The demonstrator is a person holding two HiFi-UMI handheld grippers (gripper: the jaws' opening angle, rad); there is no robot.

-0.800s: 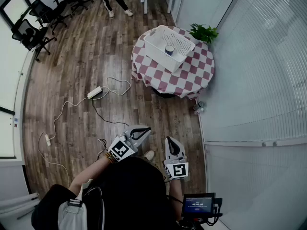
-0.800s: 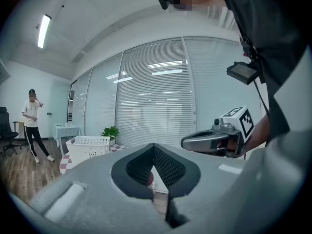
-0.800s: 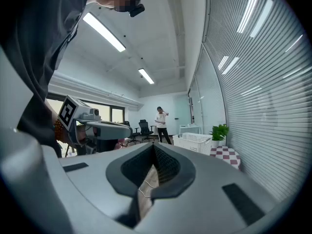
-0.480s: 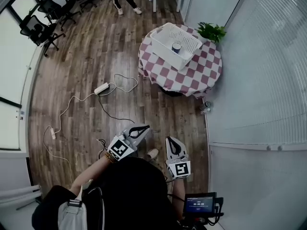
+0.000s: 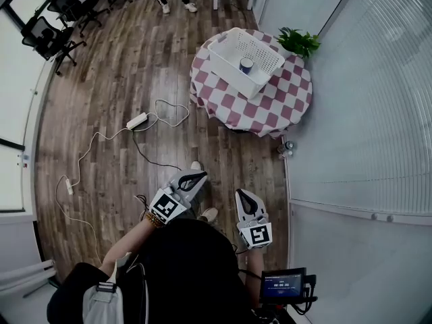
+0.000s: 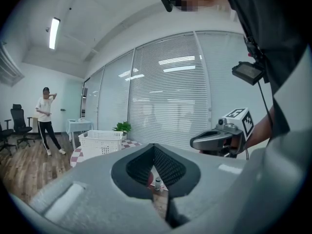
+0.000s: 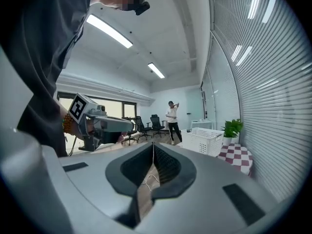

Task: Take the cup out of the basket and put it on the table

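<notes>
Wood floor point(image 5: 135, 79) is stretching toward checkered table point(image 5: 283, 106) at 1 o'clock. Cup point(image 5: 246, 64) is sitting inside white basket point(image 5: 229, 63) there, well apart from both grippers. Left gripper point(image 5: 198, 176) and right gripper point(image 5: 241, 196) are hanging closed, empty. Risk: tripping on loose cable point(image 5: 145, 150) at 10 o'clock.

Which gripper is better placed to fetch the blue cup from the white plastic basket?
Right, probably, by a small margin. The right gripper lines up with the blue cup in the white plastic basket; the left gripper sits further aside. Both are shut, empty and far off.
</notes>
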